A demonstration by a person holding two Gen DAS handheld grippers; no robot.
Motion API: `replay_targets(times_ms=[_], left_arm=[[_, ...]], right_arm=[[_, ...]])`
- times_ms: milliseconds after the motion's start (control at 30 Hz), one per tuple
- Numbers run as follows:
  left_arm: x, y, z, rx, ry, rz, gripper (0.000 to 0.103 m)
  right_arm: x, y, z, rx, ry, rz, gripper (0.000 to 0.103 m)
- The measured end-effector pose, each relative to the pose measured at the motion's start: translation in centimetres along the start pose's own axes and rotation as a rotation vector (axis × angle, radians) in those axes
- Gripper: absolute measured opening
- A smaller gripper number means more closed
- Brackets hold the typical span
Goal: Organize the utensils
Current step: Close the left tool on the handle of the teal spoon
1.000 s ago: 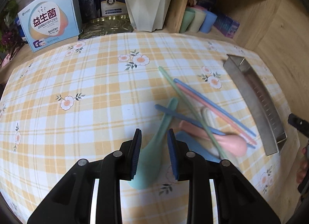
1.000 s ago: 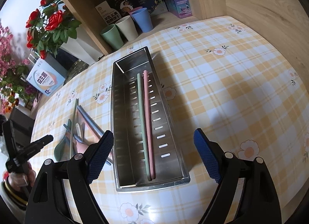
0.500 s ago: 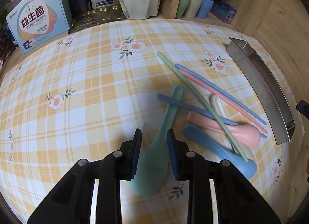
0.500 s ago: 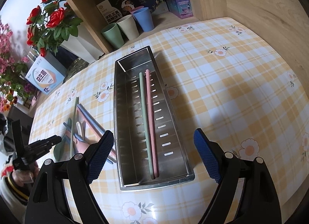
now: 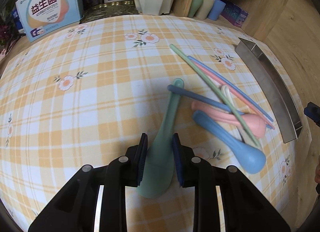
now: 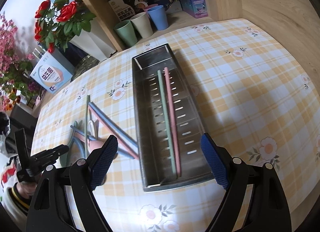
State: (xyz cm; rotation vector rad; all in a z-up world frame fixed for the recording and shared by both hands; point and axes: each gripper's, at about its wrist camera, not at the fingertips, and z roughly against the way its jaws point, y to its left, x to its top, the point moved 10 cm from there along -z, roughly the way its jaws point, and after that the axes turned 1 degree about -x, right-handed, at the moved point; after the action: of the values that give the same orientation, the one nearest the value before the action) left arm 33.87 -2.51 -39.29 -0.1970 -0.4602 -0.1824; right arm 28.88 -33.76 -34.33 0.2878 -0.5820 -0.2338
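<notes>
Both claws look the same: the left claw [image 5: 159, 160] and right claw [image 6: 159, 162] are chunky black plastic with ribbed blue pads, silver screws at the knuckles. Person's sleeve [image 6: 14, 196] behind the left one has yellow-striped dark cuff.

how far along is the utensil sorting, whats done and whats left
Early. Done: a green chopstick and a pink chopstick lie in the metal tray. In hand: the left gripper straddles the green spoon, which lies on the tablecloth; a grip isn't clear. The right gripper is open and empty. Left: the pink spoon, blue spoon, cream spoon and loose chopsticks.
</notes>
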Motion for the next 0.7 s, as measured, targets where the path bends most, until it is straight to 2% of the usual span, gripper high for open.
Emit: replay_targets(times_ms=[300, 567, 700], left_arm=[[-2.2, 4.2, 1.9, 0.056, -0.006, 0.058, 0.024], [-4.1, 3.5, 3.0, -0.015, -0.006, 0.134, 0.020], [-4.7, 1.8, 3.3, -0.064, -0.004, 0.131, 0.017]], right_arm=[[-0.7, 2.0, 0.5, 0.010, -0.010, 0.012, 0.082], [-1.8, 4.0, 0.4, 0.016, 0.005, 0.035, 0.082], [-1.9, 4.6, 0.8, 0.017, -0.001, 0.047, 0.082]])
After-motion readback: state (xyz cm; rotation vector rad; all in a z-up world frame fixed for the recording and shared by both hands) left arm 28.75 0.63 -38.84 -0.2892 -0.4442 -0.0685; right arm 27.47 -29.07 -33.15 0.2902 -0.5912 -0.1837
